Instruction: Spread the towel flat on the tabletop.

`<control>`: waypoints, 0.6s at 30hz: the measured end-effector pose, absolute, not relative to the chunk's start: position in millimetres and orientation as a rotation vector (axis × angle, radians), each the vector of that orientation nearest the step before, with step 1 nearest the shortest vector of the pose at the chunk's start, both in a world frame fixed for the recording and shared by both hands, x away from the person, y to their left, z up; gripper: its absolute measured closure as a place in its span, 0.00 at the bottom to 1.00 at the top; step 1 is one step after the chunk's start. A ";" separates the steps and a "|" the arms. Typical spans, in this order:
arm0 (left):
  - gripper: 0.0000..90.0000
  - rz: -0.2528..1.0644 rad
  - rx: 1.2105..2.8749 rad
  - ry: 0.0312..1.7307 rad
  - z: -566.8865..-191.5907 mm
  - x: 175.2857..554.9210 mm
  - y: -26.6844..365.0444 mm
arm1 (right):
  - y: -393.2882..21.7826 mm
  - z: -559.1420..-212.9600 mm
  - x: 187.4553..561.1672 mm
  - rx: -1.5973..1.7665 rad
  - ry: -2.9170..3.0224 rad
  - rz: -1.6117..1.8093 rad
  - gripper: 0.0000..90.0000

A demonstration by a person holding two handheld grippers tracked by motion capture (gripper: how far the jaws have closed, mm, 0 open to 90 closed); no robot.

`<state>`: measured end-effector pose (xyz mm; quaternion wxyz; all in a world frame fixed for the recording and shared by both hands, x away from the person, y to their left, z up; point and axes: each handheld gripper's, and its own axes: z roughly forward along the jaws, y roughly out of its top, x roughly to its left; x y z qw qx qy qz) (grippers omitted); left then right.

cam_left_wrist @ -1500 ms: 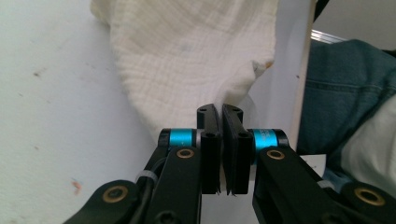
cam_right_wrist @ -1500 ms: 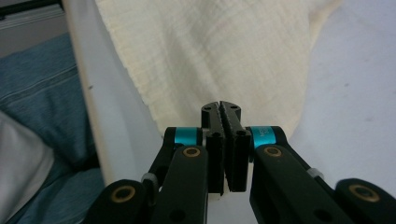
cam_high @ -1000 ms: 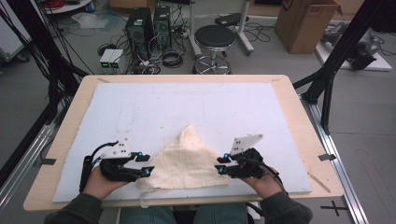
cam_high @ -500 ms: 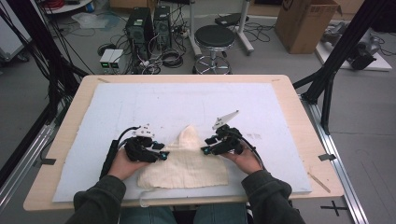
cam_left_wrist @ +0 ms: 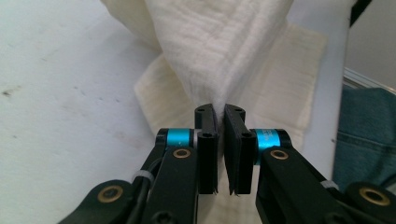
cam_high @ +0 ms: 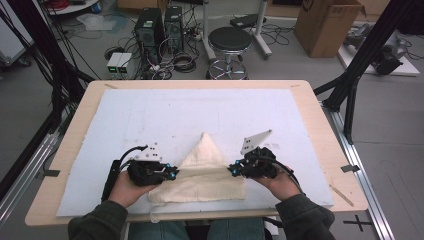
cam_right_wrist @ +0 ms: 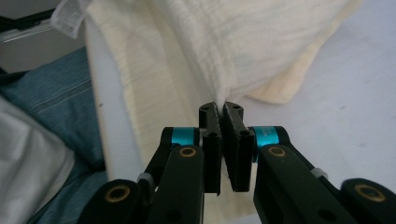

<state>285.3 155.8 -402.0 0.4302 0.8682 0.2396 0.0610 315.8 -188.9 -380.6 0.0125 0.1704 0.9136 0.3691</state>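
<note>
Wooden table (cam_high: 320, 115), white mat (cam_high: 210, 115) on top. Cream cloth (cam_high: 202, 172) folded at the mat's near edge, peak pointing away from the person. Left gripper (cam_high: 172, 172) has just closed, pinching the cloth's left edge; right gripper (cam_high: 233, 170) likewise clamped on its right edge. Cloth spans between them.

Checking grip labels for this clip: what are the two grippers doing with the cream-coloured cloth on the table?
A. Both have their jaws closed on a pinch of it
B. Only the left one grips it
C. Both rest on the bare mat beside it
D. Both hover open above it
A: in each gripper view the black jaws are pinched on a fold of the cream-coloured cloth, left gripper and right gripper alike.
</note>
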 end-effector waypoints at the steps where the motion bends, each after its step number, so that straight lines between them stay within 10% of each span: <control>1: 0.93 0.148 2.176 0.592 -403.6 282.2 155.3 | -188.9 -383.0 311.3 0.520 2.868 1.148 0.96; 18: 0.92 0.060 2.257 0.561 -431.7 273.7 151.1 | -190.6 -381.6 345.8 0.729 2.723 1.338 0.72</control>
